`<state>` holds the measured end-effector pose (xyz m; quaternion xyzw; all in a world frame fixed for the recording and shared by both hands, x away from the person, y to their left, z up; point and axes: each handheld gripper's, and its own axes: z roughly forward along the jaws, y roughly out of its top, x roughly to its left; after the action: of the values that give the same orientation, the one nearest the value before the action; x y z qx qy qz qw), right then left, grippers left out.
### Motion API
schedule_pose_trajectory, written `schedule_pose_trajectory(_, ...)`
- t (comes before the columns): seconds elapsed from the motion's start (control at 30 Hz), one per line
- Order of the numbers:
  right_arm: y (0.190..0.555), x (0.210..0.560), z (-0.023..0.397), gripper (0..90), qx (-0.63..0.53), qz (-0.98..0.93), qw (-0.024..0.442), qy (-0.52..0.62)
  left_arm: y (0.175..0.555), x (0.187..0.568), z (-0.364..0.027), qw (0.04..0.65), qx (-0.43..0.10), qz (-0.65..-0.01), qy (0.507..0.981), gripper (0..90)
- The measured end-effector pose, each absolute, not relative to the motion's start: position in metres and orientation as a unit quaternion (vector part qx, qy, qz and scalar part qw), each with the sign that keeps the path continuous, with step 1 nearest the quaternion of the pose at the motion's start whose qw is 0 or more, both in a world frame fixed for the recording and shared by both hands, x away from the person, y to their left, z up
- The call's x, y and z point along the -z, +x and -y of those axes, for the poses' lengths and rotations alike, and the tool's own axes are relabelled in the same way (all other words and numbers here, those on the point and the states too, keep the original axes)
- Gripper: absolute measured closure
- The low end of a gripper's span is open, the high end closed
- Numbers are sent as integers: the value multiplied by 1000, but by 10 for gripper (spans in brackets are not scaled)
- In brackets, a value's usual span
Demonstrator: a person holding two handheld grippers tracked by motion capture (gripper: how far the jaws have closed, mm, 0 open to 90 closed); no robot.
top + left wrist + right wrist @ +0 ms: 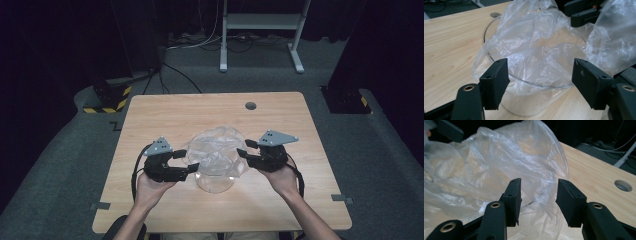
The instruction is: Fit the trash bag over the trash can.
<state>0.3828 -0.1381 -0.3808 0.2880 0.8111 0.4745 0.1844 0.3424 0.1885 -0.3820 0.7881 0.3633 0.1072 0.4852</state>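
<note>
**Bag and bowl lie between two open tools**

The clear plastic bag (216, 150), draped over a glass bowl (214, 181) on the surface (150, 107), sits directly between both tools. Left tool (192, 159) jaws stand apart, film ahead, unpinched. Right tool (243, 149) likewise apart. Both equally near.

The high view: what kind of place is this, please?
Probably a lab or recording studio: a bare wooden table on grey carpet, dark curtains around it, loose cables on the floor and hazard-striped stand bases.

The crumpled plastic bag (216, 150) over the glass bowl (214, 181) blocks the table's (165, 112) middle; bare wood surrounds it.
</note>
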Motion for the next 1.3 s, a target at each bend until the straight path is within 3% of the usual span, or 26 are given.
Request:
schedule_pose_trajectory(0.3,374,371,135,531,-492,-807,182,271,344,386,-182,458,-116,-370,800,306)
schedule_pose_trajectory(0.47,373,371,131,548,-495,-815,159,255,343,387,-186,457,-128,-378,795,452)
schedule_pose_trajectory(0.87,368,379,125,896,-465,-844,155,216,338,380,-189,454,-134,-363,803,808)
schedule_pose_trajectory(1.03,367,382,126,897,-462,-846,155,215,338,381,-190,452,-133,-355,807,871)
schedule_pose_trajectory(1.17,366,379,129,770,-479,-834,149,228,338,382,-190,454,-133,-354,807,880)
schedule_pose_trajectory(1.3,364,374,131,706,-498,-822,144,234,339,381,-190,453,-131,-352,809,884)
